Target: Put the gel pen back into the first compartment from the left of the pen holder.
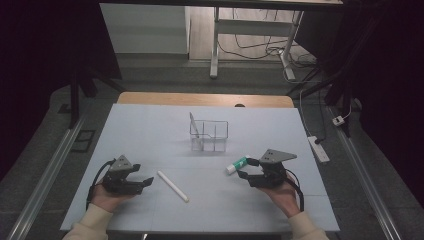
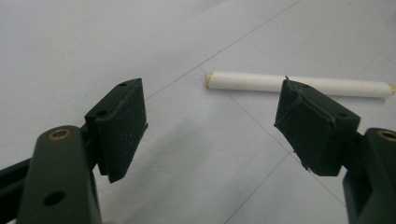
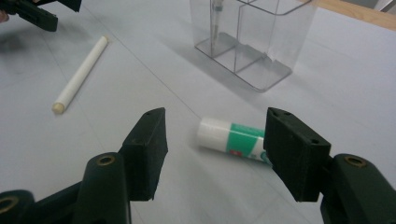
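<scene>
The right gripper point(image 1: 243, 168) sits low over the table point(image 1: 150, 125), jaws spread wide and holding nothing, with the glue stick point(image 1: 236, 165) lying just ahead of them. In the right gripper view the glue stick point(image 3: 233, 141) rests flat on the table beyond the jaws and close to the right-hand one, its white cap pointing toward the gap and its green body running off behind that jaw. So its long axis lies roughly across the line of approach (a fair setup for a pinch across the barrel), though the stick is off-centre; I judge the gripper needs to shift toward that jaw's side before closing.

The left gripper point(image 1: 144, 181) is likewise wide open and empty. The white stick point(image 1: 173, 186) lies just beside it, slanting across the table; in the left gripper view it point(image 2: 261, 83) lies crosswise past the jaw tips.

The clear organizer point(image 1: 209, 136) stands farther back, near the middle, one pen-like item upright inside.
</scene>
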`<state>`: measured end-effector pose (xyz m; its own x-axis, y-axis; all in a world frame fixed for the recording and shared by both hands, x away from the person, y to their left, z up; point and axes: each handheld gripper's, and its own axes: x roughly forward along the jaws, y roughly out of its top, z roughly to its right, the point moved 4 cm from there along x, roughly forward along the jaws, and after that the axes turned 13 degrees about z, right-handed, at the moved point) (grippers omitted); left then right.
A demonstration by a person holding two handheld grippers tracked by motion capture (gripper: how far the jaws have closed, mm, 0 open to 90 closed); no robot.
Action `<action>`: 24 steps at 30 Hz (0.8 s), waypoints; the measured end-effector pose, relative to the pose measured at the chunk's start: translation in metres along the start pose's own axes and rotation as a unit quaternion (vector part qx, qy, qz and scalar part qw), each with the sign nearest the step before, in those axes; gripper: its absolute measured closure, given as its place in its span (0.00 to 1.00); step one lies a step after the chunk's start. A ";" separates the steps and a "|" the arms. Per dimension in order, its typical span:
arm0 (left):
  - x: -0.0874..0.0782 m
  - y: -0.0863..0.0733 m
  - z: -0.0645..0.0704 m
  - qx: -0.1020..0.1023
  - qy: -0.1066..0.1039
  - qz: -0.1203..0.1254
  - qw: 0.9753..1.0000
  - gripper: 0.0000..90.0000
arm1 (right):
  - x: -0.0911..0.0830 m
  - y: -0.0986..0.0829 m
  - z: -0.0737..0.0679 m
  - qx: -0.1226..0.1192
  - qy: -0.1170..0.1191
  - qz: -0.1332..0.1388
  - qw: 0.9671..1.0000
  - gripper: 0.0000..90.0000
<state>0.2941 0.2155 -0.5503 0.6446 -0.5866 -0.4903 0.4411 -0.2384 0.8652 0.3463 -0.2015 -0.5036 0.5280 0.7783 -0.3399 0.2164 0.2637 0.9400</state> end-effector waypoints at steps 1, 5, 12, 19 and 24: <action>0.000 0.000 0.000 0.003 -0.002 0.001 1.000 0.28 | -0.002 -0.002 0.001 0.000 -0.001 0.000 1.000 0.44; -0.002 0.004 0.001 0.019 -0.012 0.003 1.000 0.28 | -0.011 -0.010 0.004 0.005 -0.004 0.002 1.000 0.44; -0.003 0.014 0.001 0.062 -0.034 -0.004 0.998 0.30 | -0.023 -0.020 0.011 0.013 -0.013 0.004 1.000 0.43; 0.003 0.022 0.005 0.106 -0.059 -0.024 0.992 0.32 | -0.036 -0.023 0.017 0.014 -0.020 0.010 1.000 0.43; 0.007 0.022 0.008 0.123 -0.072 -0.037 0.989 0.32 | -0.043 -0.029 0.018 0.009 -0.019 0.010 1.000 0.43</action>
<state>0.3032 0.1994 -0.5336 0.5131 -0.6601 -0.5486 0.3079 -0.4551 0.8355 0.3324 -0.2531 -0.5163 0.5630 0.7608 -0.3227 0.2202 0.2383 0.9459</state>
